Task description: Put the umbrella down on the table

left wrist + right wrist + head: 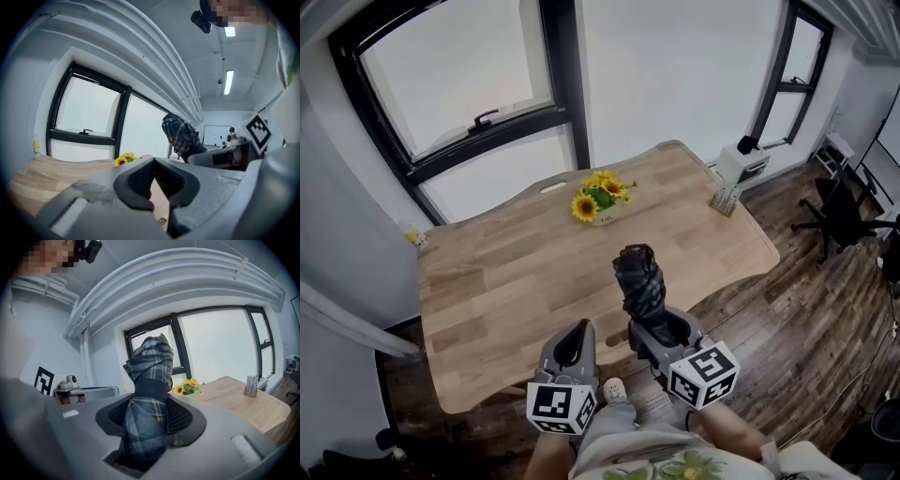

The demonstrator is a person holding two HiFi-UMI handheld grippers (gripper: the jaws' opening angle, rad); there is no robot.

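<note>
The wooden counter (534, 272) spreads below the window, mostly bare, with sunflowers (602, 197) near its far edge and a small box (727, 199) at the far right corner. We hold the folded umbrella (640, 281) upright in the air at the near edge, the right gripper (661, 330) clamped on its lower part. The left gripper (572, 347) is just beside it, jaws slightly apart and empty. We judge this the carry step. Next we must clear the near edge, lay the umbrella on the open middle short of the flowers, then release.
</note>
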